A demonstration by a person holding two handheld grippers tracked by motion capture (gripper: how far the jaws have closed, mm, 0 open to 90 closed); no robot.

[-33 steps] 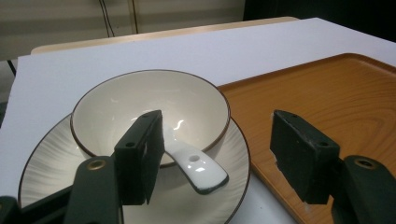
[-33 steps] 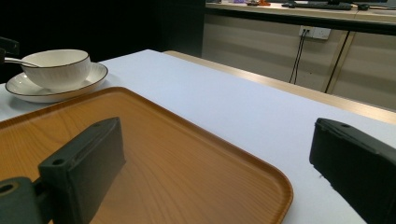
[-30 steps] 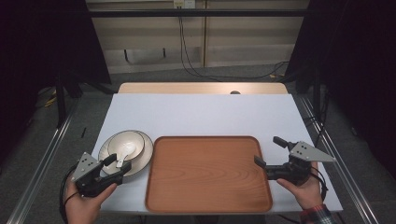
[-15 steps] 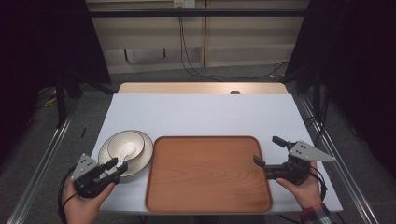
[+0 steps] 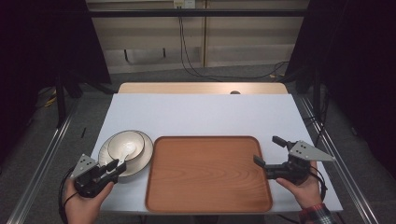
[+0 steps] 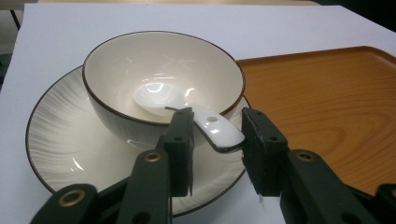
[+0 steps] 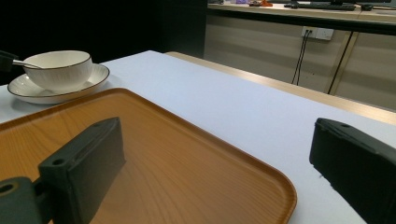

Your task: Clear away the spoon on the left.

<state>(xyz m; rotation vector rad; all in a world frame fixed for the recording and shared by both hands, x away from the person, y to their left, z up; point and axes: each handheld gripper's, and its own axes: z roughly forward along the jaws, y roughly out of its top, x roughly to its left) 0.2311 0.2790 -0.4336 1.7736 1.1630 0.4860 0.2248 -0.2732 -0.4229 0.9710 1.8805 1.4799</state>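
A white spoon [image 6: 205, 122] rests in a cream bowl [image 6: 159, 70] on a ribbed plate [image 6: 56, 135], at the table's front left. Its handle sticks out over the bowl's rim. My left gripper [image 6: 217, 135] has just been closing, and the handle now spans the gap between its jaws, touching both. From above, the left gripper [image 5: 116, 166] sits at the plate's [image 5: 145, 154] near edge. My right gripper [image 5: 267, 150] stands open and empty at the right rim of the wooden tray [image 5: 208, 172]. In the right gripper view its jaws [image 7: 215, 154] straddle the tray's corner [image 7: 261, 186].
The bare tray lies between the two hands at the front of the white table [image 5: 201, 112]. The bowl [image 7: 58, 67] and plate stand just left of the tray. Cables hang at the wall behind, and metal rails run along both sides.
The left gripper's jaws have narrowed around the spoon handle. Neither hand has shifted, and the right gripper stays as wide as before.
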